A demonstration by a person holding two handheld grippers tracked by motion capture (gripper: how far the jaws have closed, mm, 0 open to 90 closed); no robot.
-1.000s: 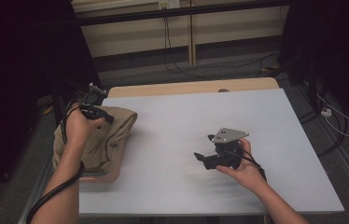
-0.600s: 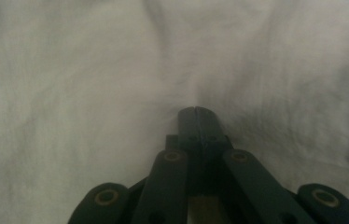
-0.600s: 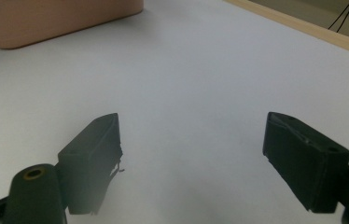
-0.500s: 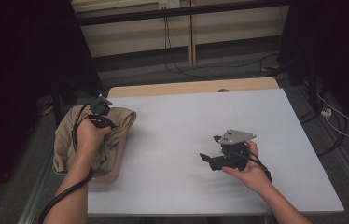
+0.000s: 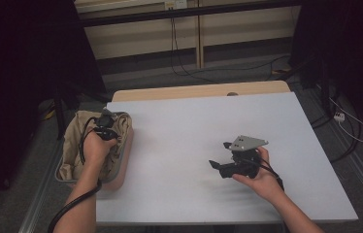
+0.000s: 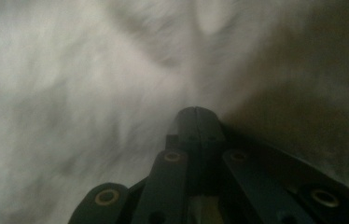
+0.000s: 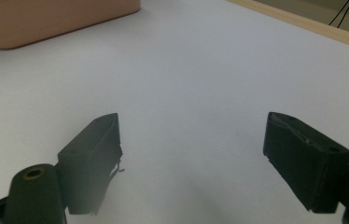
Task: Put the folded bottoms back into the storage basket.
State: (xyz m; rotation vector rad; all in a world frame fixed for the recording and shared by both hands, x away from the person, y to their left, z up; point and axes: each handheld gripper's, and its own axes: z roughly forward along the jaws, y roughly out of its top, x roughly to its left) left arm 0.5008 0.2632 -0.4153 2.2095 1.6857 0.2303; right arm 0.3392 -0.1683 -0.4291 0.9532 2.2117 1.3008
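Your left gripper (image 5: 106, 121), jaws pressed together, digs into the beige cloth (image 5: 75, 150) in the pink tub (image 5: 121, 167) at the table's (image 5: 194, 126) left edge. Your right gripper (image 7: 191, 154) gapes wide, empty, near right.

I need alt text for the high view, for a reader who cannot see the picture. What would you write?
Seen from above, a person's left gripper reaches into a beige cloth lying in a basket at the left edge of a white table. The right gripper, jaws apart, rests low over the bare tabletop at the right.
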